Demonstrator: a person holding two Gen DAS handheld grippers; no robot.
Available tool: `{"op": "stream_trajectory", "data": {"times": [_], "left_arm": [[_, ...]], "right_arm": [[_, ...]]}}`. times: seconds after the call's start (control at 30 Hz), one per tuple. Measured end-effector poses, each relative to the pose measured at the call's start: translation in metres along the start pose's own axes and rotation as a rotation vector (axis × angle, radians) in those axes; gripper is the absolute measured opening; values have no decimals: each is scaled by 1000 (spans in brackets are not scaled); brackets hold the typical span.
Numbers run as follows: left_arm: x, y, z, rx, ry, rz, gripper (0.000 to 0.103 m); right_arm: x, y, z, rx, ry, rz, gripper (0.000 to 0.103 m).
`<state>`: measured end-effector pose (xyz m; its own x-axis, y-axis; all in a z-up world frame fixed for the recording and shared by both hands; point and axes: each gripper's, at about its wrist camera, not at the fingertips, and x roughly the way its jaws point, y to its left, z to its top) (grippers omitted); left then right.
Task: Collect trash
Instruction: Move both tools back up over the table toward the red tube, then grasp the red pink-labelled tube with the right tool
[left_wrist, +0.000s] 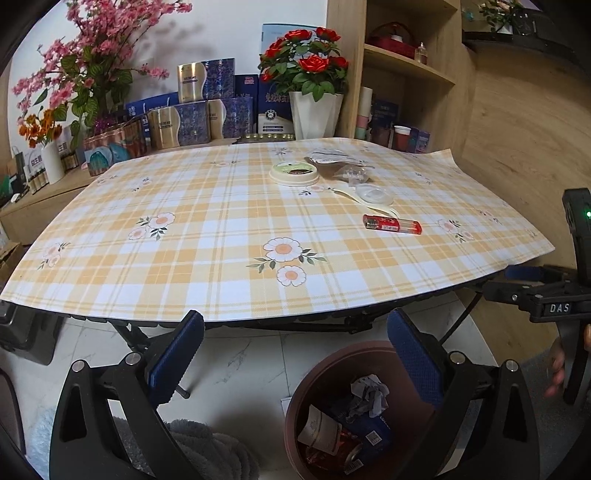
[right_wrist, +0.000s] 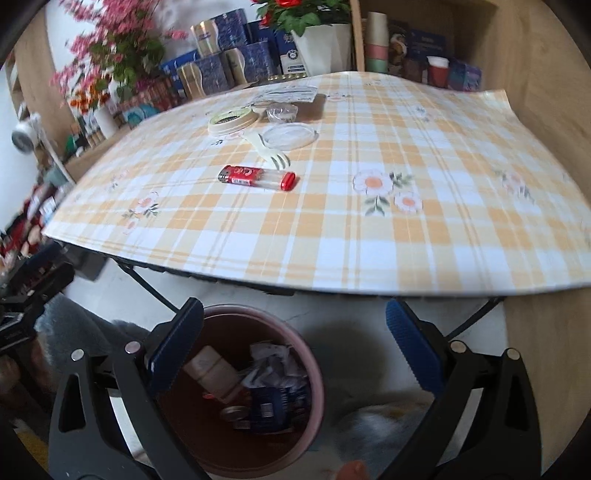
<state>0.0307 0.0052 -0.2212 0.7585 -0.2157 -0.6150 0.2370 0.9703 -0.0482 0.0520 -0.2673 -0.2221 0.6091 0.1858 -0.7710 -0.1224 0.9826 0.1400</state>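
Bin (right_wrist: 236, 391) below table (right_wrist: 332, 229) edge, under both released, empty grippers (left_wrist: 295, 354) (right_wrist: 295, 354); lighter (right_wrist: 258, 177), fork (right_wrist: 271, 153), lid (right_wrist: 290, 134) on table.

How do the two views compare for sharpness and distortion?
Left wrist view: sharp, the red lighter crisp; fisheye bows the checked tablecloth edge. Right wrist view: softer, pink flowers and brown trash bin contents smeared by motion blur, same curved distortion.

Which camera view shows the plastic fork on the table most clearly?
The right wrist view: the cream plastic fork shows its tines and handle beside the clear lid. In the left wrist view the fork is only a pale strip, partly behind that lid and the red lighter, with its tines hidden.
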Motion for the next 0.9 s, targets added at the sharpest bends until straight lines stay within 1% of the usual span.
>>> {"op": "stream_trajectory", "data": {"times": [0.17, 0.3, 0.37, 0.4, 0.5, 0.6, 0.63, 0.7, 0.77, 0.83, 0.9], "left_arm": [[1, 6, 3, -26, -20, 40, 97], [4, 15, 5, -61, -26, 52, 97], [5, 17, 6, -71, -28, 62, 97], [6, 19, 7, -76, -31, 66, 97], [9, 22, 9, -91, -36, 75, 97], [11, 27, 10, -113, -41, 92, 97], [12, 30, 10, -124, -43, 101, 97], [12, 34, 12, -139, -48, 114, 97], [14, 39, 12, -159, -48, 115, 97], [14, 43, 13, -175, -47, 112, 97], [16, 47, 13, -190, -44, 112, 97]], "right_arm": [[6, 5, 28, -83, -17, 2, 97], [16, 14, 54, -160, -30, 16, 97], [24, 21, 67, -193, -17, 14, 97], [28, 23, 73, -189, -12, 15, 97], [43, 29, 85, -91, 4, 52, 97], [57, 36, 89, 23, 6, 43, 97], [65, 38, 90, 89, 13, 36, 97], [77, 42, 91, 162, 27, -10, 97], [87, 45, 92, 255, 24, -43, 97], [94, 50, 94, 305, 19, -103, 97], [100, 54, 97, 323, 18, -152, 97]]}}
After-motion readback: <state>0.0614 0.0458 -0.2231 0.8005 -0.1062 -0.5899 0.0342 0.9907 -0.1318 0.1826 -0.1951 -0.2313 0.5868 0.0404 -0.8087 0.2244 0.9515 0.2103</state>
